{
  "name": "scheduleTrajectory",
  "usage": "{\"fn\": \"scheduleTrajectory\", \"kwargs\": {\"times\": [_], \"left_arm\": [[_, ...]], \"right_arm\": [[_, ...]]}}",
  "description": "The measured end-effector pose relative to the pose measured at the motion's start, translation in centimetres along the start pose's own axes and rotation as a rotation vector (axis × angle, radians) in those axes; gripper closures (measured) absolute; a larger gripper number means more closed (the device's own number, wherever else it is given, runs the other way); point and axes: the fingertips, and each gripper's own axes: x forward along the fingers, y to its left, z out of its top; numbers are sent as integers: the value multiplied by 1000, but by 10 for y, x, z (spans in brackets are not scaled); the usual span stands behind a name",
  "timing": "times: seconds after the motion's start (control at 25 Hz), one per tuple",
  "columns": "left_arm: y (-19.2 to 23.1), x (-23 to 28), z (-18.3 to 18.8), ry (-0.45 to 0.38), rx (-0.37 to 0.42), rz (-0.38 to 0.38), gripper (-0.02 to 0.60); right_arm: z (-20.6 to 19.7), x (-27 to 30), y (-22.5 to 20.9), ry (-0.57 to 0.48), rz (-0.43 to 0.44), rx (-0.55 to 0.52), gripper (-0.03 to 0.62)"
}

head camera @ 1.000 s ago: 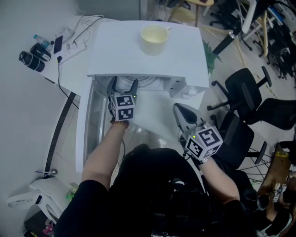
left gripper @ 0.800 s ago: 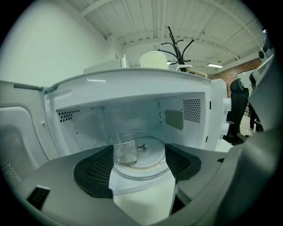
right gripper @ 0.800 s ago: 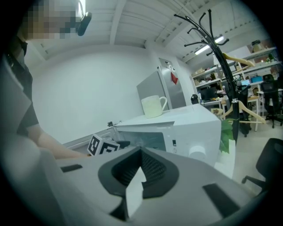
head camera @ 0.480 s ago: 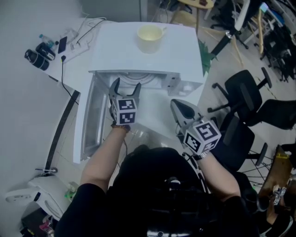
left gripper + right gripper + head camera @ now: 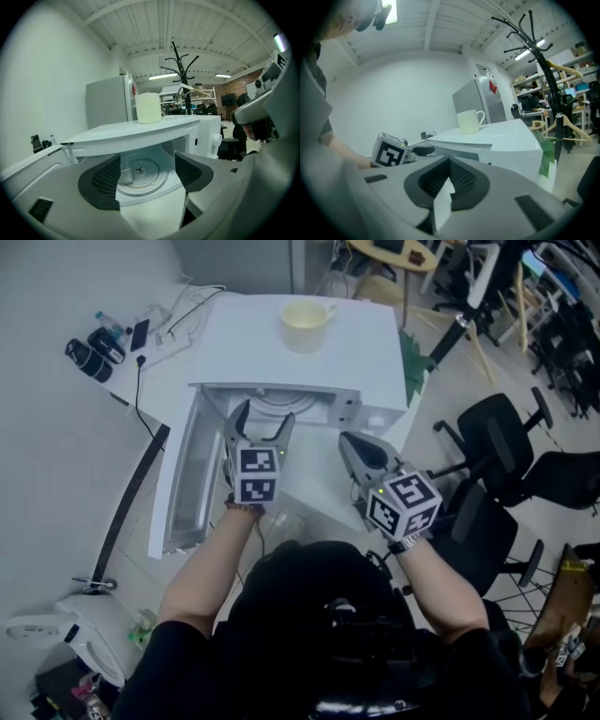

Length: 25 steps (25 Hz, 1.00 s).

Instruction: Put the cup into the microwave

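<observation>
A cream cup (image 5: 303, 313) stands upright on top of the white microwave (image 5: 356, 343), and shows too in the left gripper view (image 5: 148, 108) and the right gripper view (image 5: 471, 122). The microwave door (image 5: 183, 488) hangs open to the left, showing the glass turntable (image 5: 140, 173) inside. My left gripper (image 5: 261, 423) is open and empty in front of the cavity, below the cup. My right gripper (image 5: 361, 456) is shut with nothing in it, to the right of the opening, by the microwave's front right corner.
A power strip with cables (image 5: 173, 320) and dark items (image 5: 94, 343) lie on the table left of the microwave. Office chairs (image 5: 506, 446) stand to the right. A coat rack (image 5: 180, 65) and a grey fridge (image 5: 108, 101) stand behind.
My left gripper has risen in front of the open cavity, still open. The right gripper has hardly moved. The cup stays on top of the microwave.
</observation>
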Motion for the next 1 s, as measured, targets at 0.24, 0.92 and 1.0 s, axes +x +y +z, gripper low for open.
{"fn": "scheduleTrajectory", "kwargs": {"times": [0.24, 0.92, 1.0], "left_arm": [[-12, -17, 31, -12, 7, -45, 221], [-23, -11, 110, -35, -21, -128, 221], [-23, -4, 116, -35, -28, -135, 221]], "right_arm": [[8, -1, 5, -15, 13, -12, 577], [29, -6, 0, -39, -44, -22, 577], [31, -7, -2, -42, -54, -20, 577]]}}
